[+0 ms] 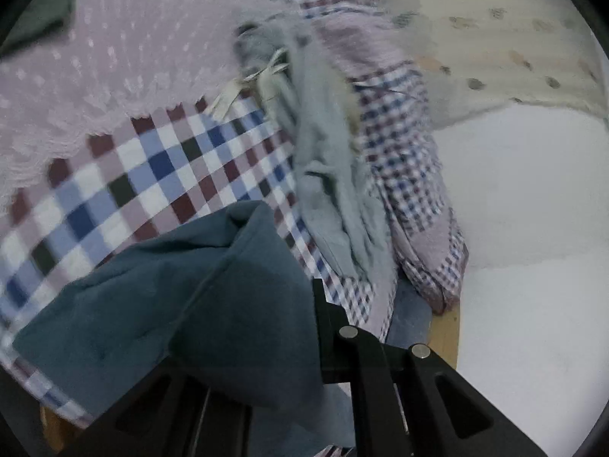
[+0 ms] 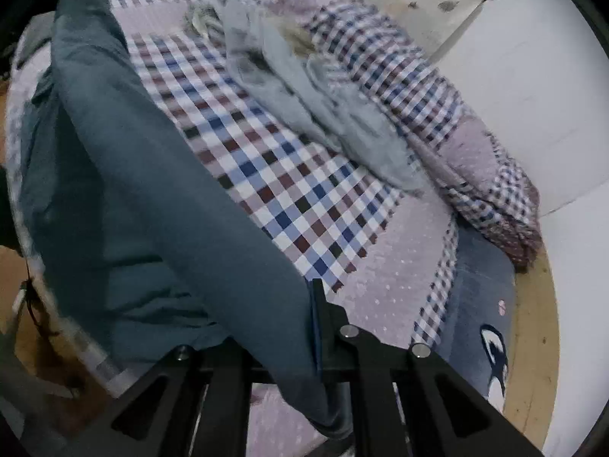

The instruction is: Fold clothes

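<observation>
Both grippers, left [image 1: 304, 327] & right [image 2: 304, 327], clamp the teal garment [image 2: 152, 190], lifted, unfolded; 1 grey garment [image 2: 323, 114] lies crumpled on checked bedspread [image 2: 285, 190].

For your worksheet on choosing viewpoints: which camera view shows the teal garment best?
The right wrist view: the teal garment stretches long across the checked bedspread. The left wrist view shows only a bunched end.

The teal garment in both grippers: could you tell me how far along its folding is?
Done: nothing looks neatly folded yet. In hand: the teal garment hangs bunched from the left gripper and right gripper. Left: fold it, then the crumpled grey garment on the checked bedspread.
</observation>
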`<state>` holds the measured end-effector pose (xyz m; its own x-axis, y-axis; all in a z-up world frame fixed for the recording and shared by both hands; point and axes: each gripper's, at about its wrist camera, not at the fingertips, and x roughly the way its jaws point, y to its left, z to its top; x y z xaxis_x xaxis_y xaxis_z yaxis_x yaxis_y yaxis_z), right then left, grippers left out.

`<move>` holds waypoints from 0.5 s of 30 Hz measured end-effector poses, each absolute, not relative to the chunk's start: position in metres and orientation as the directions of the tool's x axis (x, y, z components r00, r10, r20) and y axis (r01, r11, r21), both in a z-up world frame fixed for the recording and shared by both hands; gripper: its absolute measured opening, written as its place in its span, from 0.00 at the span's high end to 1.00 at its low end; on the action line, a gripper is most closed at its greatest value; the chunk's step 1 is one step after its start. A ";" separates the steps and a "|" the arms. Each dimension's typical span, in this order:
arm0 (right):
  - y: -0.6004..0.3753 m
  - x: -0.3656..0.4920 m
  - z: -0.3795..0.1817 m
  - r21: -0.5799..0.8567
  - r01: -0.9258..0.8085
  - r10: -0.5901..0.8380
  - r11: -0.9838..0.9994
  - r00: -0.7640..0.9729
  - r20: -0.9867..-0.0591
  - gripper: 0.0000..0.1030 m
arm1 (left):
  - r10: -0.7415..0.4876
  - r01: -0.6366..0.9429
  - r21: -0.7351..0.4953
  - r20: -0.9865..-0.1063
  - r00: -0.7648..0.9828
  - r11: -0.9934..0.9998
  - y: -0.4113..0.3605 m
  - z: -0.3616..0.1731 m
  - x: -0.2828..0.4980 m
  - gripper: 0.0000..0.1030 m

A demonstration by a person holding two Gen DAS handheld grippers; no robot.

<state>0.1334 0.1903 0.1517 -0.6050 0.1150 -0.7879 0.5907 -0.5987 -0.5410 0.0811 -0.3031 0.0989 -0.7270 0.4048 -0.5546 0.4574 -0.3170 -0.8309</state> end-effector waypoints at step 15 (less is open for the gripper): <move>0.214 -0.022 0.072 -0.342 0.456 0.088 -0.822 -0.490 -0.867 0.44 | 0.408 0.604 -0.757 -0.648 -0.643 -0.249 -0.332 0.032 -0.008 0.49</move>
<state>-0.0216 0.2144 0.0716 -0.4902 0.0884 -0.8671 0.4561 -0.8217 -0.3416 -0.0085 -0.3318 0.0318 -0.6434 0.4077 -0.6479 0.6043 -0.2490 -0.7568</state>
